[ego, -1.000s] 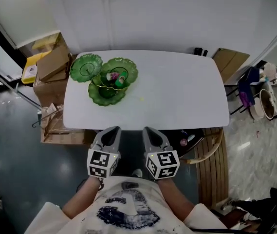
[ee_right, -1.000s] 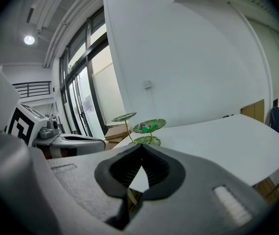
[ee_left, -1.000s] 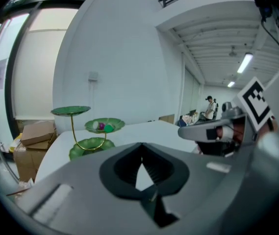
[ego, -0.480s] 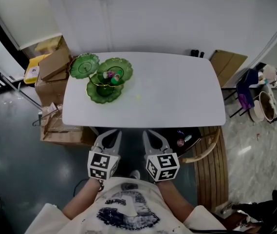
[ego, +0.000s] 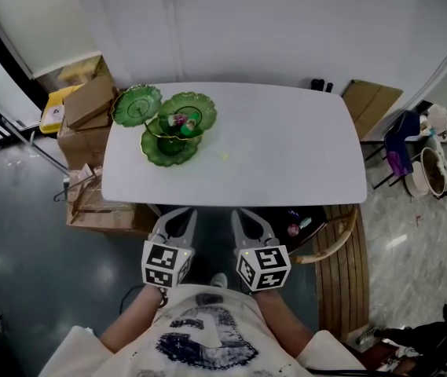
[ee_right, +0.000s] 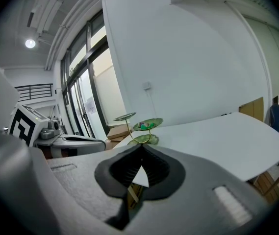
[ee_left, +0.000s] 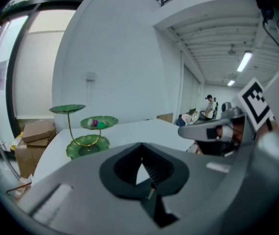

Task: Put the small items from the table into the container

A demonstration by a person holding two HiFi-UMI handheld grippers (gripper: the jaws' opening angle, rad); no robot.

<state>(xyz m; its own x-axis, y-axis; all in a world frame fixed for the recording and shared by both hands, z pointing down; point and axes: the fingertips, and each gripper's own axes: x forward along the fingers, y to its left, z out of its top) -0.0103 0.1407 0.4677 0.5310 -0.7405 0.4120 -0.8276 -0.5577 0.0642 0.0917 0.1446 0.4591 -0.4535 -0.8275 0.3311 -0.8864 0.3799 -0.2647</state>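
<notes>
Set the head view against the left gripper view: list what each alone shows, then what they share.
Head view only: the wooden chair and the person's printed shirt. Left gripper view only: ceiling lights and a distant standing person. Both: the white table, the green tiered dish stand with small items, cardboard boxes.

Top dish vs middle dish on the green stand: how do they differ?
Height: the top dish sits highest; the middle dish hangs lower, off to its side.
Contents: the middle dish holds small pink and green items; the top dish looks empty.
Shared: both are green, wavy-rimmed and carried on one gold stem.
</notes>
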